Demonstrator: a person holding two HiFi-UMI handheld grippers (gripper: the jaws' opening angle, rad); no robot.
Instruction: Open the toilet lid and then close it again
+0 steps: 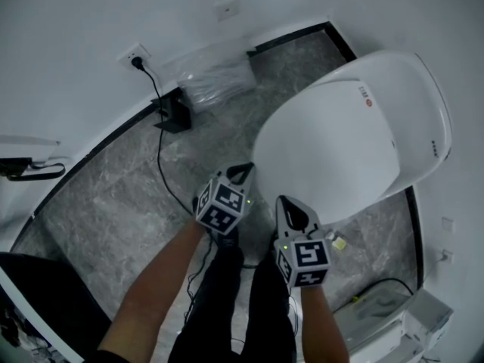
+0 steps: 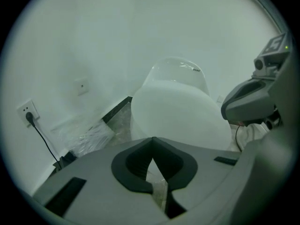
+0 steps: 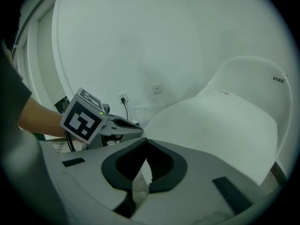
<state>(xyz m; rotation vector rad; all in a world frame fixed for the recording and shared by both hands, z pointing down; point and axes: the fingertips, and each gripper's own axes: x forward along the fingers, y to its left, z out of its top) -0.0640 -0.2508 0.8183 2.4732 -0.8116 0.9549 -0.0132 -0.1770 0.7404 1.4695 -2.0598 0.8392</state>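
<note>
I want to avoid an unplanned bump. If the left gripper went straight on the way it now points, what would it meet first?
Most likely the closed toilet lid, near its front edge: it lies just beyond the shut left gripper. The gap left is unclear.

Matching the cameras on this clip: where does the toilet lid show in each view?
Head view: toilet lid right of centre, running to the upper right.
Left gripper view: lid at centre, just above the jaws.
Right gripper view: lid fills the right half.
Shared landmark: wall socket, left of the lid in all three.
</note>
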